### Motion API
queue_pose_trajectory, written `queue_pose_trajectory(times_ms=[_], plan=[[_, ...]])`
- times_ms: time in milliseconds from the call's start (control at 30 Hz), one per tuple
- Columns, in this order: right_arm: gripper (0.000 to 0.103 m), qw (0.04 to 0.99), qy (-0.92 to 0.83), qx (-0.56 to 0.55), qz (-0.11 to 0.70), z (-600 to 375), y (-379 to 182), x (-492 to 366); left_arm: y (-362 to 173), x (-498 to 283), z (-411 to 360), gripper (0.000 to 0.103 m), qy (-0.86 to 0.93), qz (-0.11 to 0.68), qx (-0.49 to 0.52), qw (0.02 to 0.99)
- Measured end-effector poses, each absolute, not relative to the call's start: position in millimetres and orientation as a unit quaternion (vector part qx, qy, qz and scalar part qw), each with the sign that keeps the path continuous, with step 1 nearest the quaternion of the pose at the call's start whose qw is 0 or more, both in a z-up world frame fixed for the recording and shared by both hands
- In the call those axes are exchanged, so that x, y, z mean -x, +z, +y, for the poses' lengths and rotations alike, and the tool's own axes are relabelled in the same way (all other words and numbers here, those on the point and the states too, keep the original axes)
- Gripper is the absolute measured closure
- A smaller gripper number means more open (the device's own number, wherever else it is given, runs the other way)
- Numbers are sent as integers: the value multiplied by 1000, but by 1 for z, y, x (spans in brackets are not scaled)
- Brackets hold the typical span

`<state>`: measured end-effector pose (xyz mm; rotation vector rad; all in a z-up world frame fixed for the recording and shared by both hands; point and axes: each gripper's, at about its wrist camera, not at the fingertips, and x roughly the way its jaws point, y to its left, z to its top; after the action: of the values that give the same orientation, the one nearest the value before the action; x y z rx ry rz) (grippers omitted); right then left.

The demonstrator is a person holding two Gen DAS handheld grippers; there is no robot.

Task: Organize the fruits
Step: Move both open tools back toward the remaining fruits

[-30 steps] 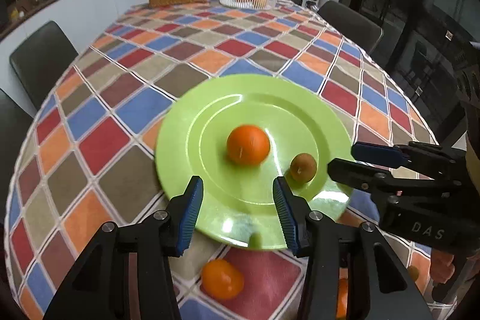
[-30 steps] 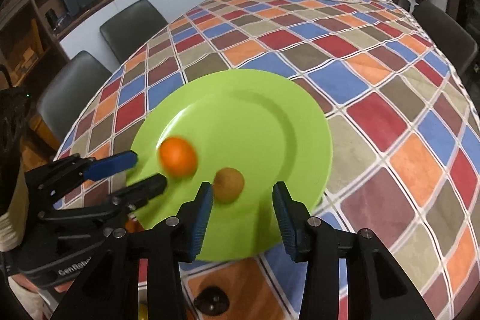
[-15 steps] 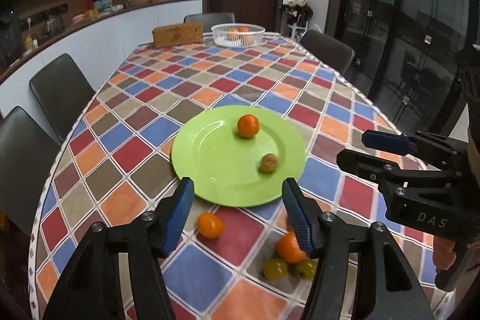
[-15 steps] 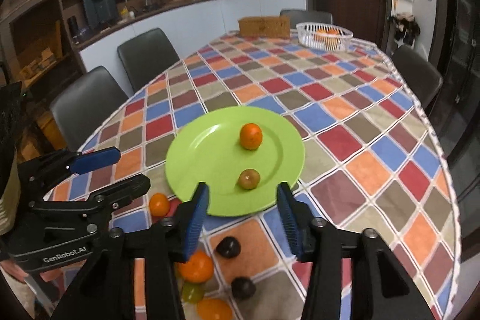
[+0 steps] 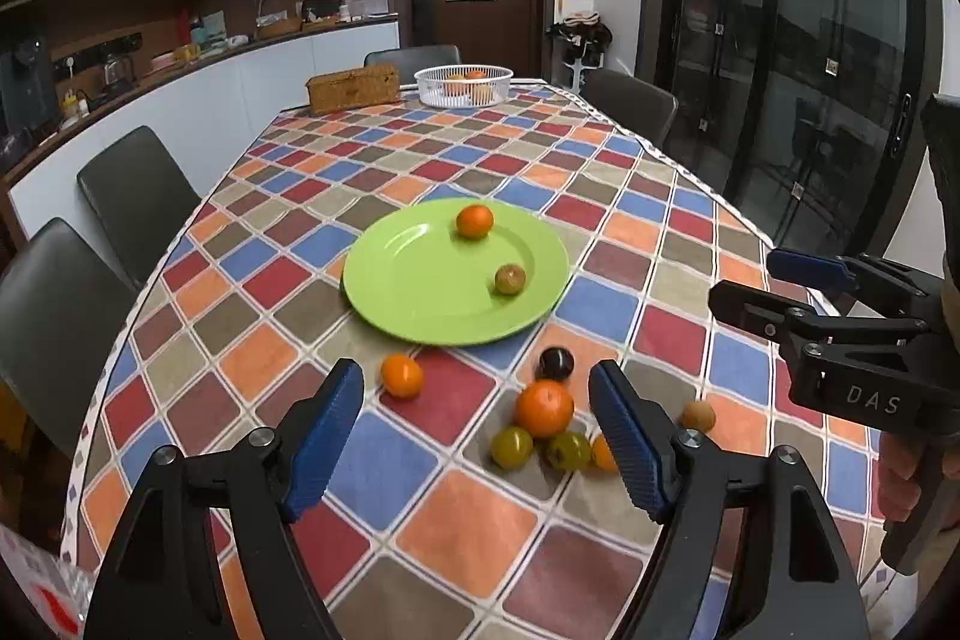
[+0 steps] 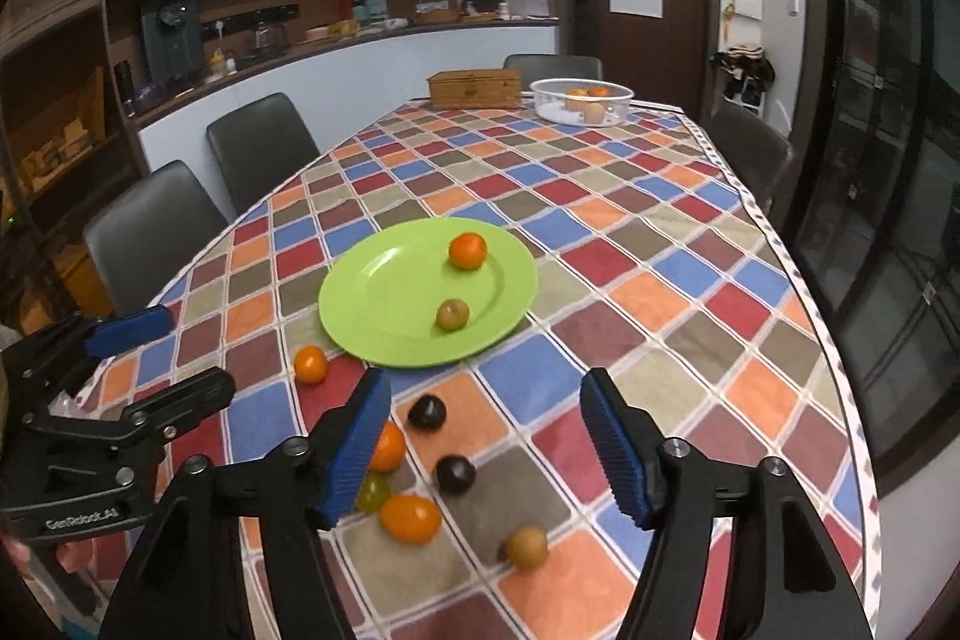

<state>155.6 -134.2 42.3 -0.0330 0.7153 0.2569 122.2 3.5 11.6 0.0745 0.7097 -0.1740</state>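
From your left gripper point(image 5: 477, 433), jaws opening and empty, the large orange tangerine point(image 5: 545, 408) lies just ahead between the blue pads; come straight down over it, clear of the two green fruits point(image 5: 512, 447) touching it.

From your right gripper point(image 6: 485, 445), jaws also opening and empty, the round green plastic plate point(image 6: 384, 304) sits farther ahead, bare on its left. The checkered counter point(image 6: 690, 280) drops off near your right.

Home dining room: table point(image 5: 300, 196), chairs point(image 6: 264, 142)
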Motion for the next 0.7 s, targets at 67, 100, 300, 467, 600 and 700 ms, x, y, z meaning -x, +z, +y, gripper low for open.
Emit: queue_pose_trajectory(times_ms=[67,100,300,467,600,700], plan=[[36,927,120,13,356,-137,38,-150,7,-118,4,22,-81,352,-37,932],[36,926,117,10,360,-138,35,-148,5,-118,5,22,-80,356,-37,930],[36,915,108,6,389,-138,14,-139,-13,-115,6,21,-79,383,-43,919],[36,904,100,1,415,-139,-6,-139,-28,-116,6,21,-80,400,-57,911],[36,895,89,4,436,-140,-21,-138,-40,-122,6,21,-86,416,-65,903],[36,890,79,-1,449,-142,-30,-139,-51,-130,4,21,-98,437,-71,891]])
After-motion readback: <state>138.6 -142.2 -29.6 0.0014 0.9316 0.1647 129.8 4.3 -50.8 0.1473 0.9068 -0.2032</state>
